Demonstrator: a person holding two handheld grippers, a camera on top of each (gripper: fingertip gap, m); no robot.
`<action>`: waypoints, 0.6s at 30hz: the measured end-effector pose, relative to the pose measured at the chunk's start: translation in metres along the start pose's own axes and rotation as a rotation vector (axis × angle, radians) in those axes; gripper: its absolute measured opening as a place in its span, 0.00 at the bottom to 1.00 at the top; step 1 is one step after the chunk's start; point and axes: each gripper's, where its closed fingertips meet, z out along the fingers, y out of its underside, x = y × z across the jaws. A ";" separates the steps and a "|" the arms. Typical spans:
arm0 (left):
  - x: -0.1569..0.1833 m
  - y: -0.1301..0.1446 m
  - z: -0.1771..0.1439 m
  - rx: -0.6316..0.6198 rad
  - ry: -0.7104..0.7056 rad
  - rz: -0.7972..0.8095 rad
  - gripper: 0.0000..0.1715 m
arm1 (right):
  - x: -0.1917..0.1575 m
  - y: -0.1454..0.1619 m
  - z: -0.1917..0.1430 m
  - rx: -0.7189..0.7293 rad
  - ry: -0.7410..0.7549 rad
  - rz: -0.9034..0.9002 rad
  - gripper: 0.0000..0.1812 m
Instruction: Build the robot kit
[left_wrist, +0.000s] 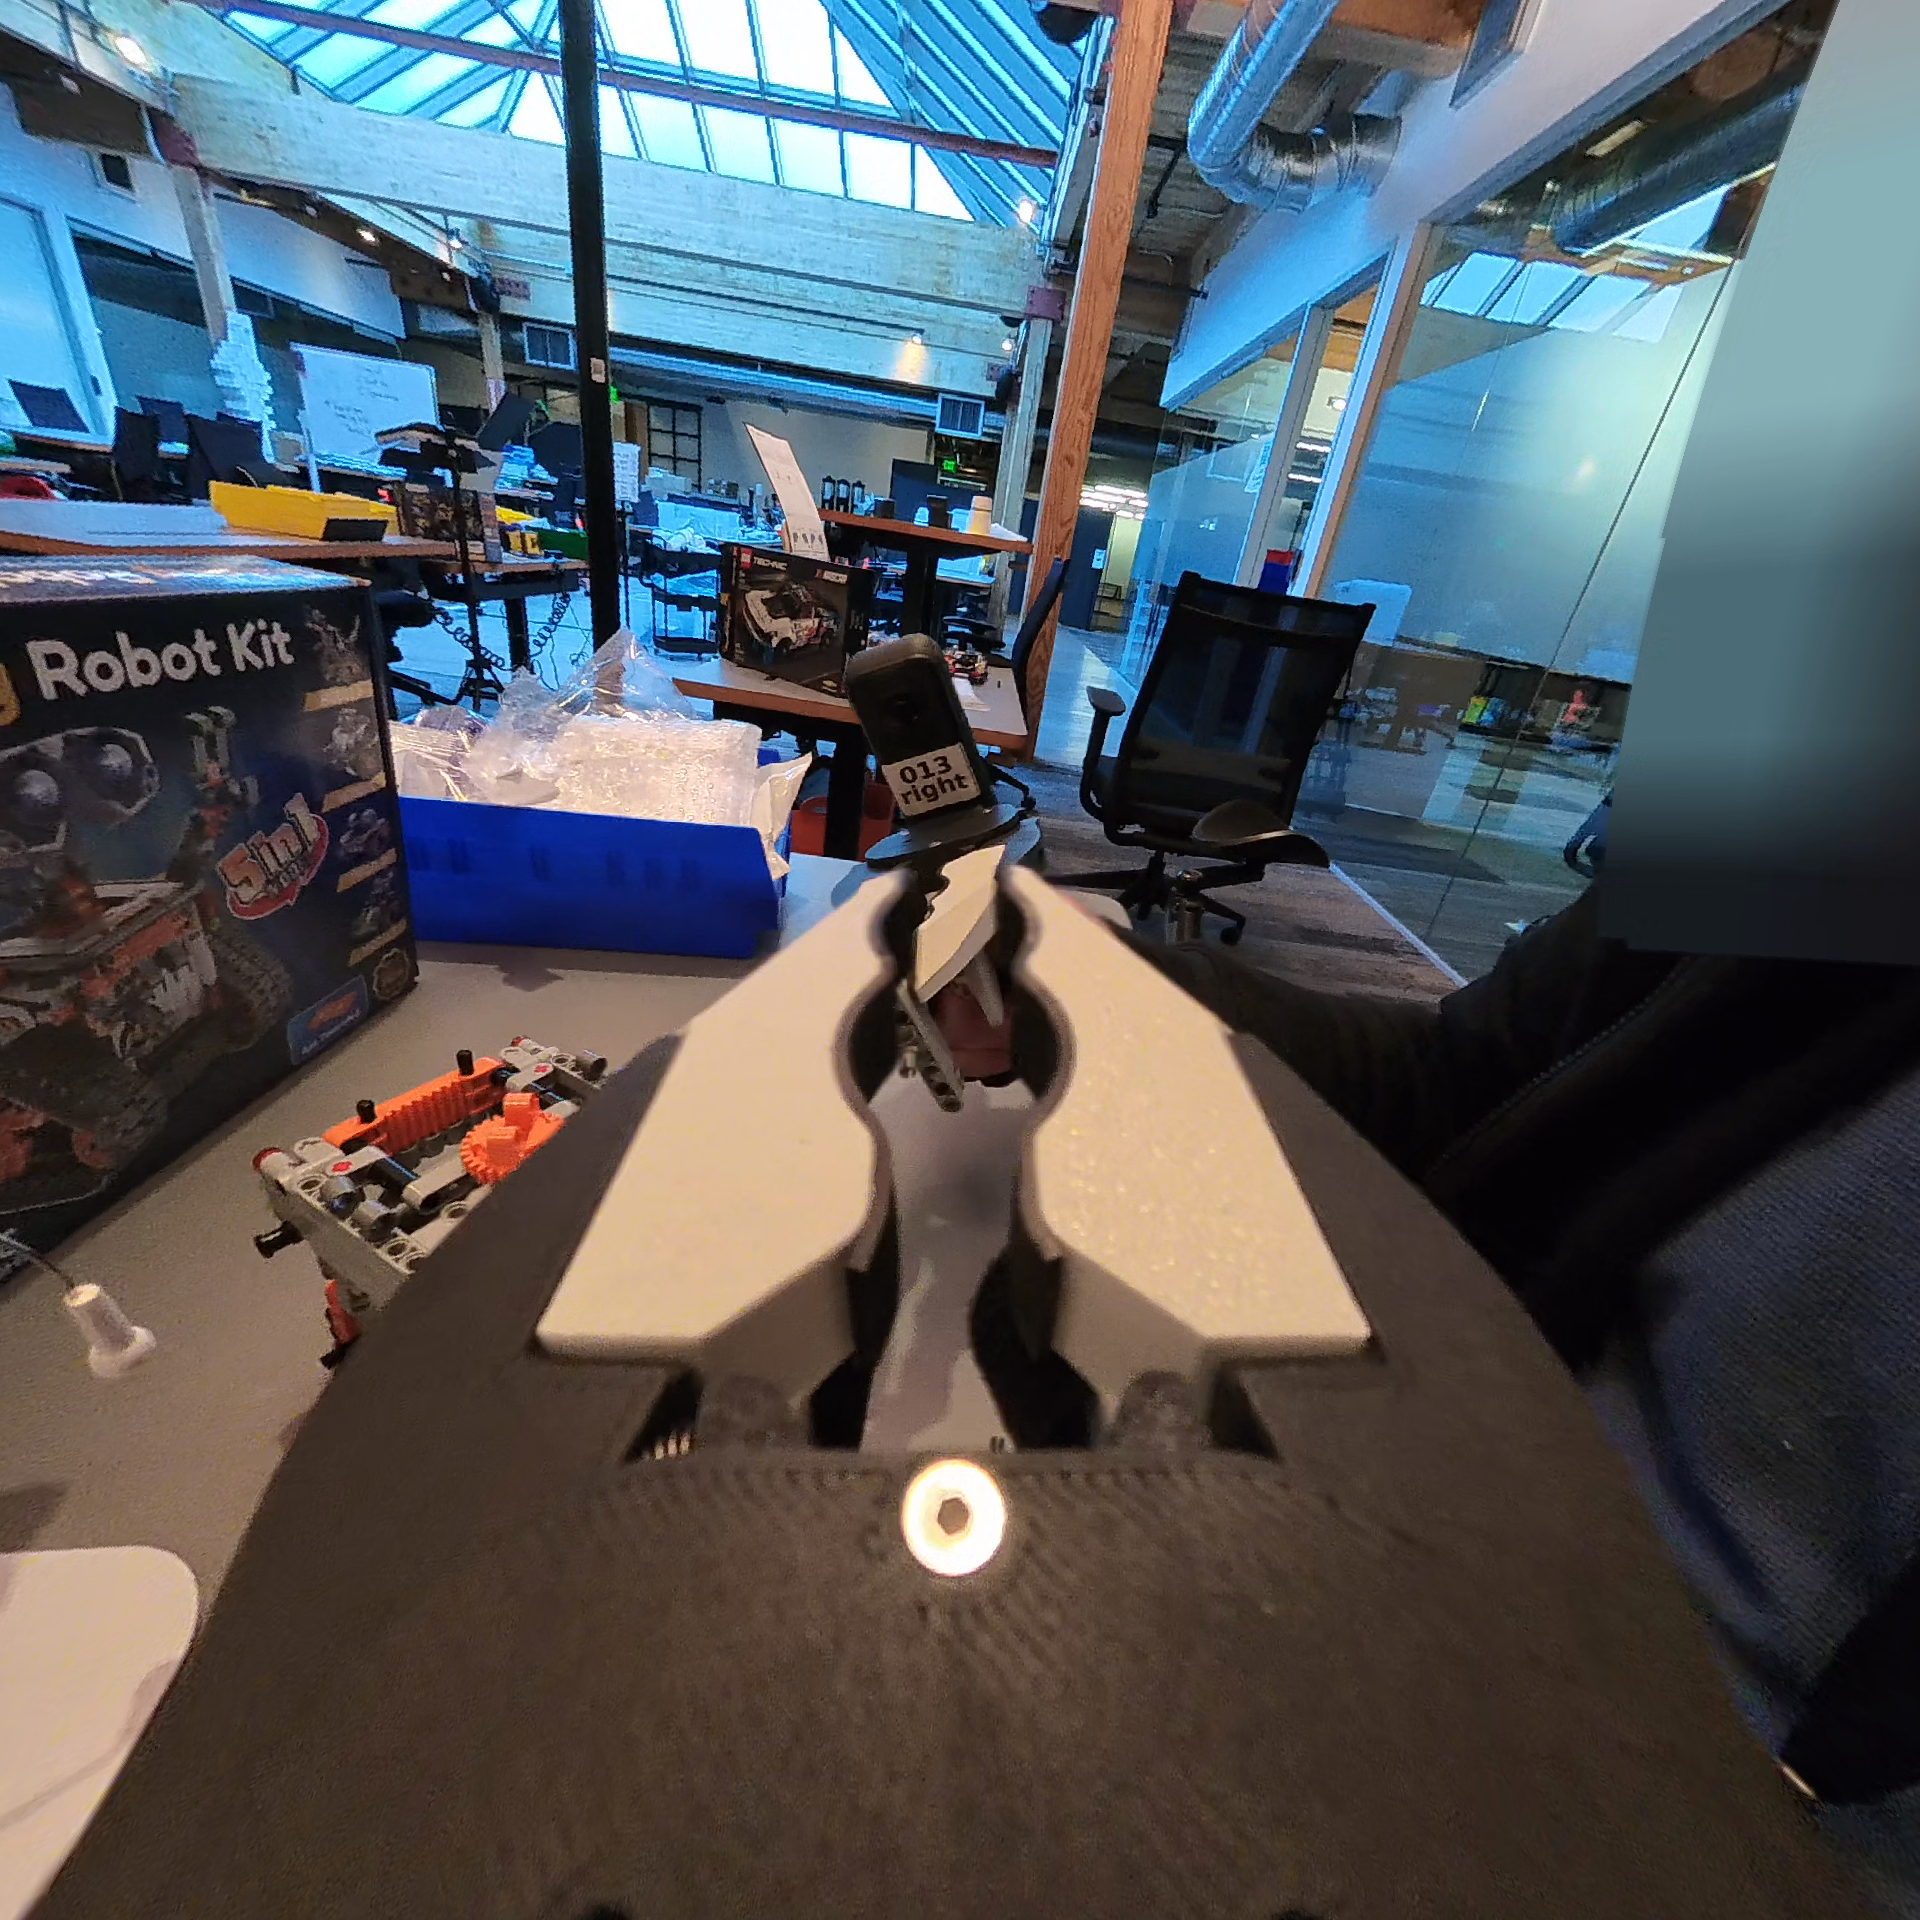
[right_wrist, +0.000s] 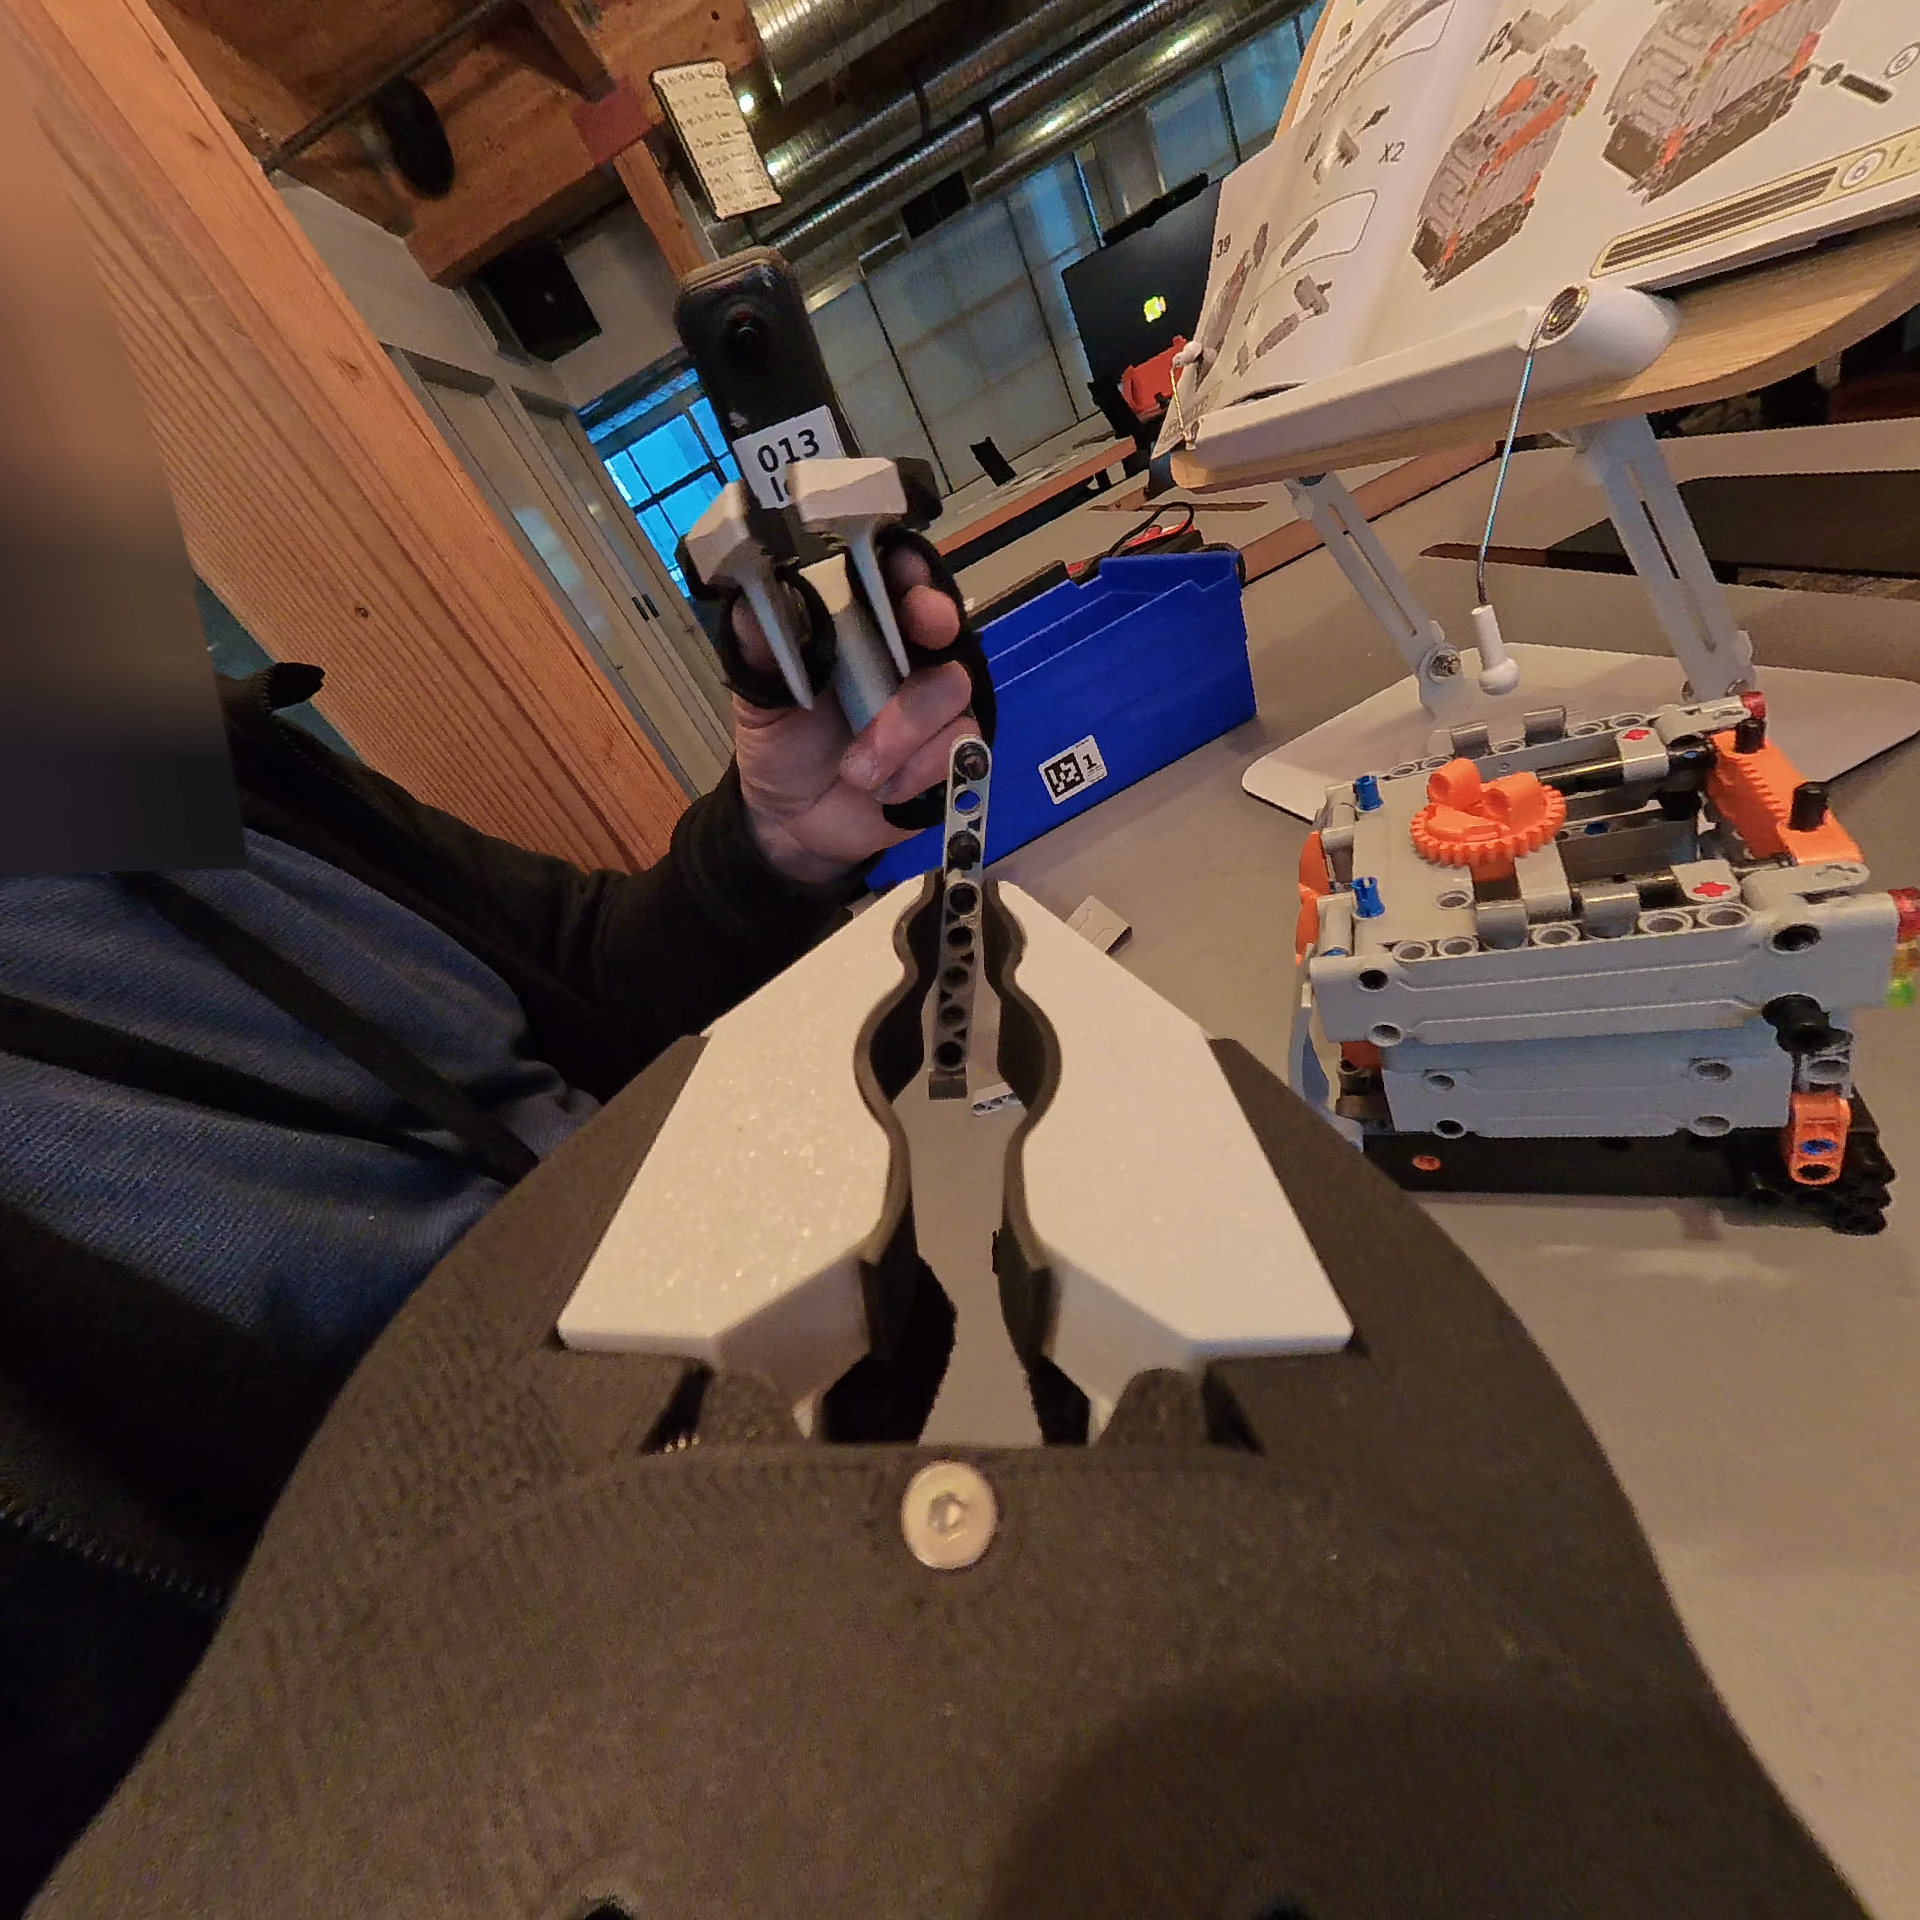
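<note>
Room: big open workshop with skylights, wooden posts, desks and a black office chair (left_wrist: 1226, 727) at two o'clock in the left wrist view.
Surface: grey table (right_wrist: 1558, 1403), both grippers raised above it.
Right gripper (right_wrist: 958, 914): white fingers pressed onto a grey beam (right_wrist: 961, 935) with a row of holes; the beam stands nearly upright, its top poking out at twelve o'clock past the fingertips, its lower end in the gap between the fingers.
Left gripper (left_wrist: 956, 904): fingers close together in its own view; the right wrist view shows its fingers (right_wrist: 878, 613) side by side with a narrow gap; nothing seen held, and whether the tips touch I cannot tell.
Hand (right_wrist: 842, 748): wrapped round the left gripper's black loops, dark sleeve behind it.
Block model (right_wrist: 1590, 956): grey and orange with an orange gear on top, resting on the table at three o'clock of the right gripper.
Blue bin (left_wrist: 592, 883): at ten o'clock in the left wrist view, filled with clear plastic bags.
Kit box (left_wrist: 177, 862): dark, upright, at nine o'clock beside the bin.
Instruction book (right_wrist: 1507, 187): open on a white stand at one o'clock, behind the model.
</note>
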 end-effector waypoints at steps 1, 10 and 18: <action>-0.001 0.001 0.000 -0.006 -0.019 0.022 0.00 | 0.000 0.000 0.000 0.000 0.002 -0.001 0.02; -0.021 0.018 -0.001 -0.107 -0.147 0.051 0.18 | -0.003 -0.001 0.004 0.007 -0.010 0.006 0.02; -0.026 0.044 0.005 -0.220 -0.177 0.092 0.12 | 0.001 0.002 0.008 -0.005 0.001 0.033 0.02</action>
